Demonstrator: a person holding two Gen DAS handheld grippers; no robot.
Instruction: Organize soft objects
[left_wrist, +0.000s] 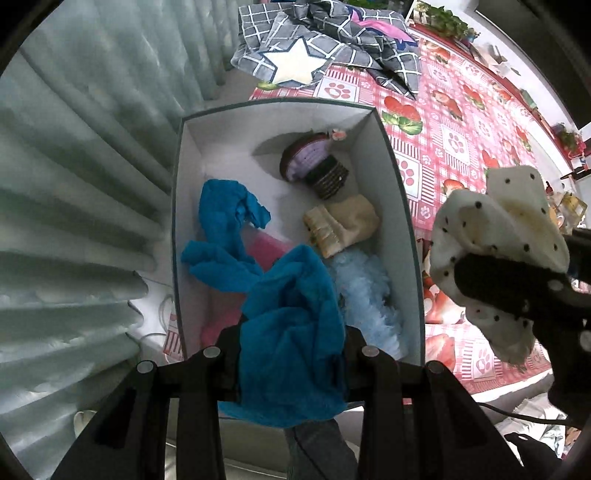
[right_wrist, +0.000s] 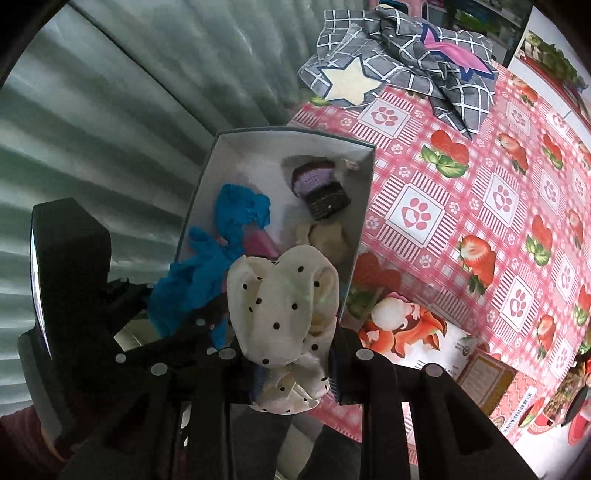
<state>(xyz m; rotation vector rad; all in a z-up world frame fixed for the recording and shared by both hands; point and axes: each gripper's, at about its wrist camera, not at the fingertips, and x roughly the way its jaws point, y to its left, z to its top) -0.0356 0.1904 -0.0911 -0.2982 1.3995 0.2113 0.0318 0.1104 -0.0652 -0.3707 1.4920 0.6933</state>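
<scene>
Several soft pieces already lie in the box (left_wrist: 400, 206) | my left gripper (left_wrist: 291, 354) pinches a blue cloth (left_wrist: 291, 332) above it | my right gripper (right_wrist: 291, 363) clamps a dotted white cloth (right_wrist: 284, 306) over its near edge | left: drop both, then the checked fabric (left_wrist: 332, 48) on the tablecloth (left_wrist: 461, 147).

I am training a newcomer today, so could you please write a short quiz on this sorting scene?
1. True or false: the box is empty.
2. What does the left gripper hold? A) a polka-dot cloth B) a blue cloth C) a cream sock
3. Fill in: the grey checked fabric lies on the tablecloth, beyond the box, and bears a white ____.

Key
1. False: it holds soft items, among them a purple knitted piece and a cream sock.
2. B, the blue cloth; the right gripper grips the polka-dot cloth.
3. star
</scene>
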